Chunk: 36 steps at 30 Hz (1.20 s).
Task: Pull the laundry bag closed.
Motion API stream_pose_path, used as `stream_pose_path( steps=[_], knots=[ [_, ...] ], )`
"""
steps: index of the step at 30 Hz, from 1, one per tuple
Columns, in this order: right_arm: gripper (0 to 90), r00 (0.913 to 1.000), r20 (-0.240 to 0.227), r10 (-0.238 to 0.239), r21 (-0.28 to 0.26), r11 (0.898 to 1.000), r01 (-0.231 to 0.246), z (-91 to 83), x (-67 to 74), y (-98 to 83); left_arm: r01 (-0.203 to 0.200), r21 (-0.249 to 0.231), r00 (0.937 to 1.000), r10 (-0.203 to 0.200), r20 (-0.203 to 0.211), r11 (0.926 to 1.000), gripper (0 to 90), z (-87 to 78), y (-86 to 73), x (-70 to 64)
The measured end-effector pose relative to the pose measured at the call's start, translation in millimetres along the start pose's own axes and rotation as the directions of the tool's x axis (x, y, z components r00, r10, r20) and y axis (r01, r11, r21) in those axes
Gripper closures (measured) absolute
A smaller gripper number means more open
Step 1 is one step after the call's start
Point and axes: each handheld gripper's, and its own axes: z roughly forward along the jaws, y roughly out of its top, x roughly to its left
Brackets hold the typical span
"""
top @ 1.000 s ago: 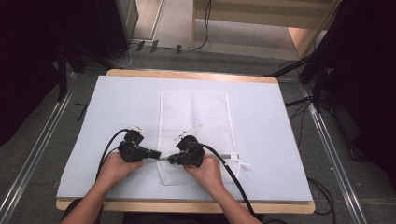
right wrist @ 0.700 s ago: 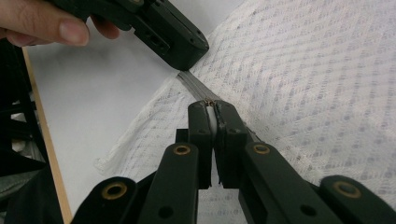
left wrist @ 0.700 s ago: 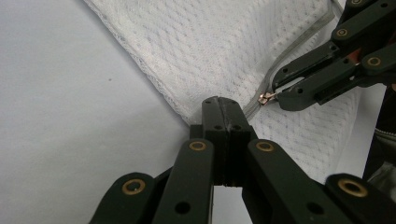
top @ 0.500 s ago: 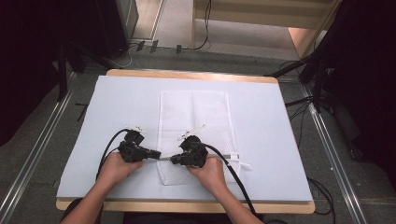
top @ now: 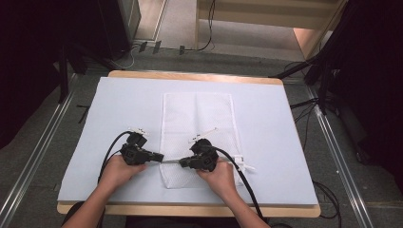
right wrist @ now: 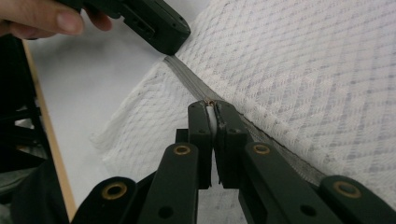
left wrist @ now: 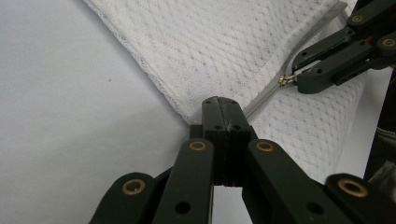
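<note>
Bright even light, soft shadows, dark surroundings

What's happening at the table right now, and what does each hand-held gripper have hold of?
A person is working the zipper of a white mesh bag that lies flat on the light sheet covering the table. The left hand-held gripper is shut on the bag's edge at the end of the zipper, pinning it. The right hand-held gripper is shut on the small metal zipper pull, partway along the zipper line. The two grippers sit close together near the bag's near end.
</note>
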Motion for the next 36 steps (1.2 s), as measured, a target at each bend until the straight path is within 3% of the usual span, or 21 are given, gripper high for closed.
stream_pose_path(
  steps=[6, 16, 25, 36],
  knots=[
    [88.3, 1.0, 0.009, 0.004, 0.001, 1.0, -0.004, -3.3, 0.8, -2.0, -0.004, -0.001, 1.0, 0.004, -0.002, 1.0, 90.0, 0.1, -0.1, -0.4],
    [88.3, 0.9993, 0.01, 0.035, -0.014, 0.999, -0.035, -16.5, -10.3, -13.1, -0.01, -0.003, 1.0, 0.01, -0.001, 1.0, 90.0, -0.1, -0.5, -0.3],
    [88.3, 0.9992, 0.03, 0.027, -0.036, 0.999, -0.026, -25.9, -15.3, -19.9, -0.013, -0.006, 0.9999, 0.013, 0.004, 0.9999, 90.0, 0.0, -0.8, 0.4],
    [88.3, 0.9981, 0.03, 0.054, -0.048, 0.997, -0.053, -40.7, -26.4, -30.8, -0.021, -0.011, 0.9998, 0.021, 0.001, 0.9997, 90.0, 0.0, -1.6, -0.2]
  ],
)
